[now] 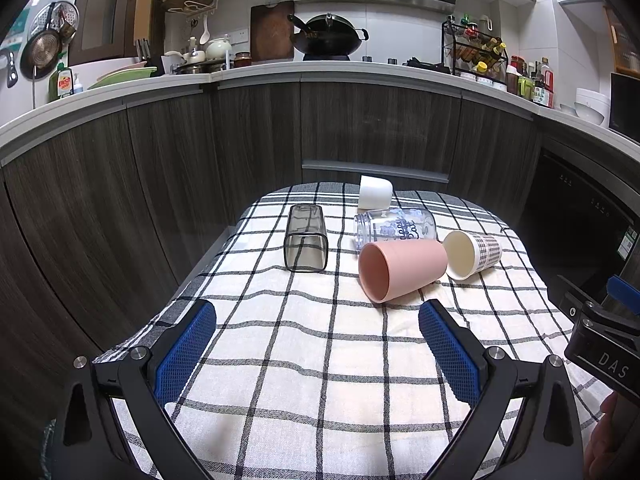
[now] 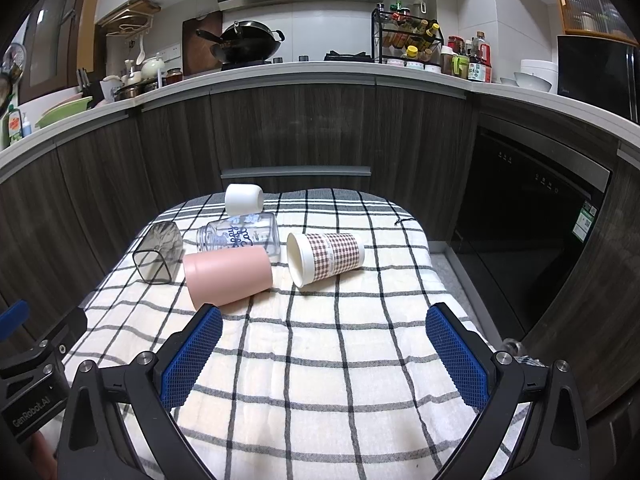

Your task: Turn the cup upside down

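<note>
Several cups lie on their sides on a checked cloth (image 1: 304, 360): a pink cup (image 1: 402, 270) (image 2: 228, 278), a plaid paper cup (image 1: 474, 254) (image 2: 326, 258), a clear printed jar (image 1: 394, 230) (image 2: 240, 236), a smoky square cup (image 1: 306, 244) (image 2: 158, 256) and a white cup (image 1: 374, 192) (image 2: 243, 198) at the back. My left gripper (image 1: 318, 318) is open and empty, just in front of the pink cup. My right gripper (image 2: 324, 320) is open and empty, in front of the pink and plaid cups.
The cloth covers a small table (image 2: 320, 380) that drops off at left, right and back. Dark wood cabinets (image 1: 260, 140) and a kitchen counter stand behind it. A black oven front (image 2: 532, 220) is at right. The right gripper's body (image 1: 600, 344) shows at the left view's right edge.
</note>
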